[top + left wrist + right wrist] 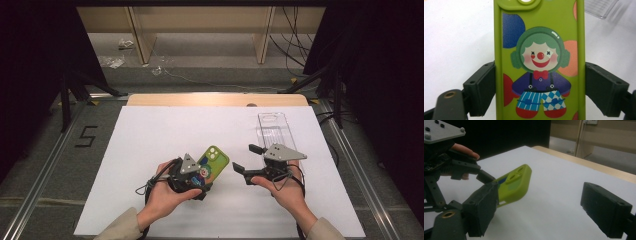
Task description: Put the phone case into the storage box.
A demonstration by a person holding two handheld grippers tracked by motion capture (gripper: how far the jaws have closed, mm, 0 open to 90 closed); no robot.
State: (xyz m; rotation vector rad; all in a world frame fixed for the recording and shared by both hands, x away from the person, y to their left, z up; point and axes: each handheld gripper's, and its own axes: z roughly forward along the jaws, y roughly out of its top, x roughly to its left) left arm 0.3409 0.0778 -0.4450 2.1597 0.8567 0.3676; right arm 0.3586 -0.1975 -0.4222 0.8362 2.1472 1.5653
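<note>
The left gripper clamps its jaws on the long edges of the green phone case, lifted above the white counter. The right gripper, jaws wide and empty, hovers beside it. The soft case (probably rubbery) could flex and slip free.

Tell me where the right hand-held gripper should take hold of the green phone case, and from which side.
Grip the free camera end of the phone case, jaws across its two long edges, coming from the case's right side. The left hand-held gripper already clamps the lower half, and the case sticks out tilted above the table, so its upper end is exposed to the open right hand-held gripper.
</note>
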